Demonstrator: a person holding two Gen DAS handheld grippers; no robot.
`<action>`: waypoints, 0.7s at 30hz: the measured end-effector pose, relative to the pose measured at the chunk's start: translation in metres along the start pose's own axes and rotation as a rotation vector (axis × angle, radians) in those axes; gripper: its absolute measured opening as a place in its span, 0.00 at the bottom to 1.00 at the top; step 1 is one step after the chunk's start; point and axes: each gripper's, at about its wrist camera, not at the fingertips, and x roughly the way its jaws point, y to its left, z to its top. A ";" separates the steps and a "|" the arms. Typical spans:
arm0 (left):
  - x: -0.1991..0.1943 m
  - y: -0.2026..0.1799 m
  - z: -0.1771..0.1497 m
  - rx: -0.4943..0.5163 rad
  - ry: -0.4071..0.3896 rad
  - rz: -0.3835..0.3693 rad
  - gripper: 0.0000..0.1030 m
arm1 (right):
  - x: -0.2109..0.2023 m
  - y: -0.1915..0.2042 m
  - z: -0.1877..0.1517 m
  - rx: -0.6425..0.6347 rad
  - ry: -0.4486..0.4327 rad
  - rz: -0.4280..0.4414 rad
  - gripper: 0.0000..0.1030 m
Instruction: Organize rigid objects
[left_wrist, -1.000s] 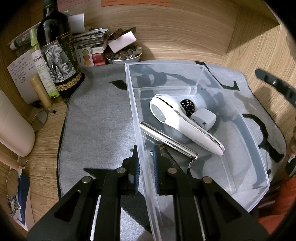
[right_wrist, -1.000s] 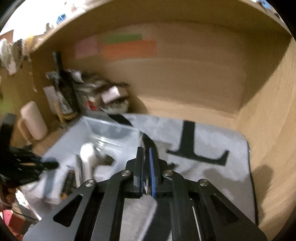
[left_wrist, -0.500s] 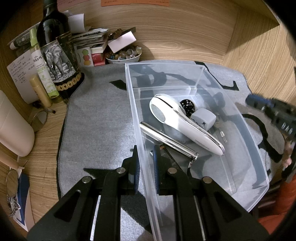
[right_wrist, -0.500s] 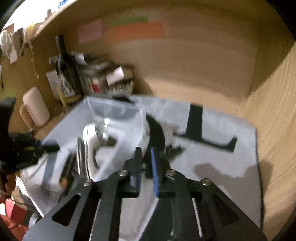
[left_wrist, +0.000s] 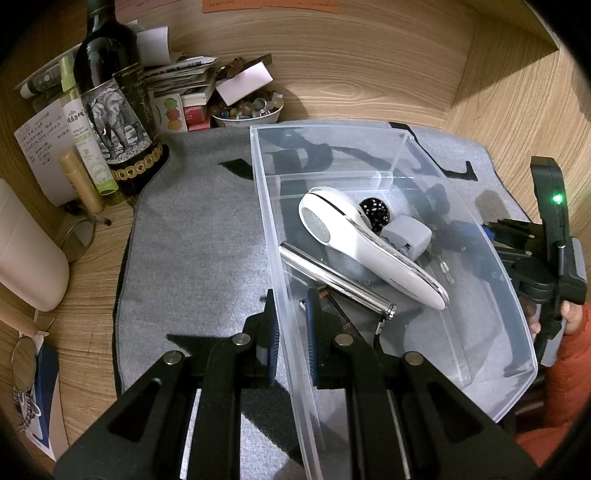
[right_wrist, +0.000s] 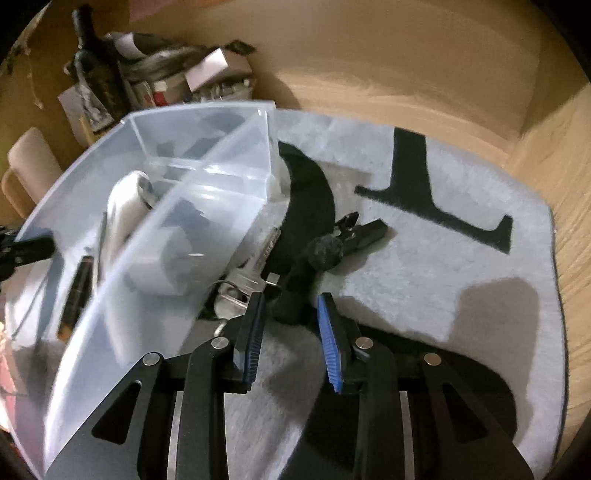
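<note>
Spreading wide, the right claw (right_wrist: 290, 332) faces a black tool (right_wrist: 314, 266) lying on the mat (right_wrist: 461, 251) at twelve o'clock, long axis toward one o'clock, just beside the bin (right_wrist: 122, 258). The left claw (left_wrist: 290, 325) pinches the bin's near wall. The right is likely nearer for the pickup.

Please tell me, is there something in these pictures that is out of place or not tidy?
Yes. A dark black tool with a round knob and some silver metal pieces lie on the grey felt mat, outside the clear plastic bin, beside its right wall. The open right gripper points at them; the left gripper clamps the bin's wall.
</note>
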 end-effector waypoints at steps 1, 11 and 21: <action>0.000 0.000 0.000 0.000 0.000 0.000 0.11 | 0.000 0.001 0.000 0.000 -0.013 -0.002 0.20; 0.000 0.000 0.000 0.001 0.000 0.001 0.11 | -0.018 0.002 0.002 -0.009 -0.079 -0.025 0.14; 0.000 0.000 0.000 0.001 0.000 0.001 0.11 | -0.058 0.009 0.010 -0.021 -0.186 -0.030 0.13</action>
